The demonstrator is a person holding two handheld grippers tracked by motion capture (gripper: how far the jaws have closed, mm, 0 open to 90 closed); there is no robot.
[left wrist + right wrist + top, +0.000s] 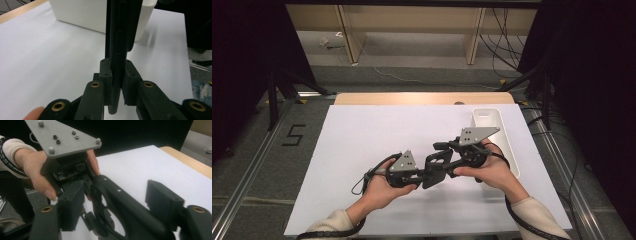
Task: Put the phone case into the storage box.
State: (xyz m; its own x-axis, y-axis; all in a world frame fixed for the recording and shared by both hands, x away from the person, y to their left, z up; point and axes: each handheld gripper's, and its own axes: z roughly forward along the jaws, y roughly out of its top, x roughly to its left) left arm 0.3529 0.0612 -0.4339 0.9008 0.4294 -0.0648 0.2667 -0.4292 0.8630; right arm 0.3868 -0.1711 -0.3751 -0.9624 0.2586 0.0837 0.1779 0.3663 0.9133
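Observation:
A flat black plastic part with holes (435,167) hangs over the middle of the white table board (362,135). My left gripper (425,176) is shut on it; in the left gripper view the part (120,30) stands edge-on, clamped between the pads of that gripper (117,72). My right gripper (445,159) comes in from the right. In the right gripper view its jaws (117,200) stand wide open on either side of the part (110,190), with a gap at each pad. The left gripper (86,186) and its grey plate (62,137) face it.
A long white tray (492,131) lies at the board's right side, just behind my right hand; it also shows as the white tray (82,15) beyond the part. A wooden strip (422,98) edges the far side. Floor and cables lie beyond.

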